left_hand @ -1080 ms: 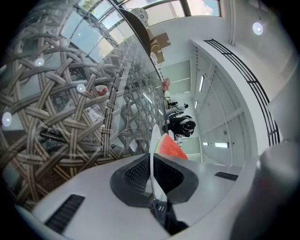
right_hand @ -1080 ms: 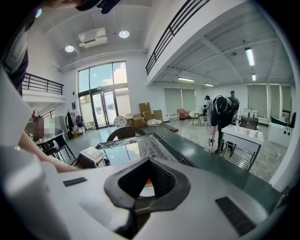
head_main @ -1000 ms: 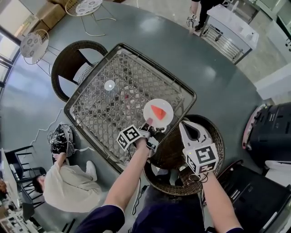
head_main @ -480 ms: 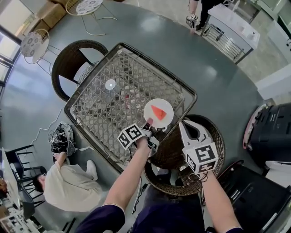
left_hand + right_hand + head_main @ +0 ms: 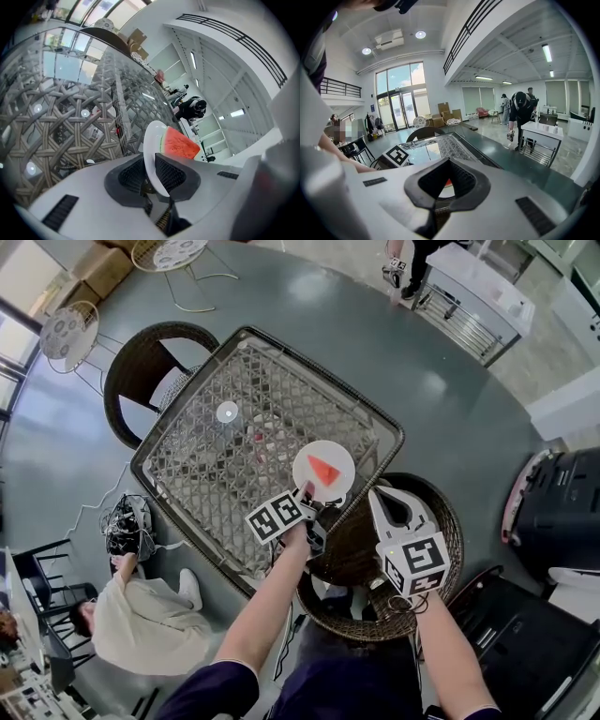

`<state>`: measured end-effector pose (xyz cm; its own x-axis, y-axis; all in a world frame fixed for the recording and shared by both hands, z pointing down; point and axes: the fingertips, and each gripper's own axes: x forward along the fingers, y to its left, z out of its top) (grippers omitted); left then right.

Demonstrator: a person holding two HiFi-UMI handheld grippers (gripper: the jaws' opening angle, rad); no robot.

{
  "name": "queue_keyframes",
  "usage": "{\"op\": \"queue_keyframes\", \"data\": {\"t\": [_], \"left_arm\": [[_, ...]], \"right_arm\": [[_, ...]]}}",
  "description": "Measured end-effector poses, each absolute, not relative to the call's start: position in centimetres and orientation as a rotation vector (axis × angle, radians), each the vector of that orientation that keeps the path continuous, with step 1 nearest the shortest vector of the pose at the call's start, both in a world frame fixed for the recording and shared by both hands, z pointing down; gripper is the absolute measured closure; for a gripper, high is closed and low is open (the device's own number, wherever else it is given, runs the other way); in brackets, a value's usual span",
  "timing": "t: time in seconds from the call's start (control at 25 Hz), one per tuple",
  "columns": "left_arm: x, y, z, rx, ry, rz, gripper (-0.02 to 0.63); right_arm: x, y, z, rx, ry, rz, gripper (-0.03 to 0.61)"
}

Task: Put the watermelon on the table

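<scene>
The white plate carrying one watermelon slice sits at the table's near right edge. The left gripper's jaws have just been opening and stand apart around the plate's rim. The right gripper's jaws are together and empty.

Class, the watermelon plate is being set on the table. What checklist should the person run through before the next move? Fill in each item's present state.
1. Plate lies inside the edge of the glass table: ok, though near the edge.
2. Plate rests flat on the table: cannot tell.
3. Watermelon slice sits on the plate: ok.
4. Left tongs are loosened: ok, they have just been opening.
5. Plate rim is out of the left tongs: not ok, it is between them.
6. Right tongs are shut, empty and apart from the plate: ok.
</scene>
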<state>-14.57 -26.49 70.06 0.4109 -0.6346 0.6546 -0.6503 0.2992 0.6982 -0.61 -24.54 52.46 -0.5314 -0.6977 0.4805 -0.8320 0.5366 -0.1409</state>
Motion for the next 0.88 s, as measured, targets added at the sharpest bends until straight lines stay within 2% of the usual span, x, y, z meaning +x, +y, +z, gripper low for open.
{"op": "queue_keyframes", "data": {"t": [0.56,0.88], "left_arm": [[-14.9,-26.6,69.7,1.528,-1.469,0.366,0.500],[-15.2,-26.2,69.5,1.531,-1.493,0.413,0.500]], "right_arm": [[0.4,-24.3,52.1,1.277,-2.413,0.524,0.575],[0.6,-24.0,51.9,1.279,-2.416,0.524,0.575]]}}
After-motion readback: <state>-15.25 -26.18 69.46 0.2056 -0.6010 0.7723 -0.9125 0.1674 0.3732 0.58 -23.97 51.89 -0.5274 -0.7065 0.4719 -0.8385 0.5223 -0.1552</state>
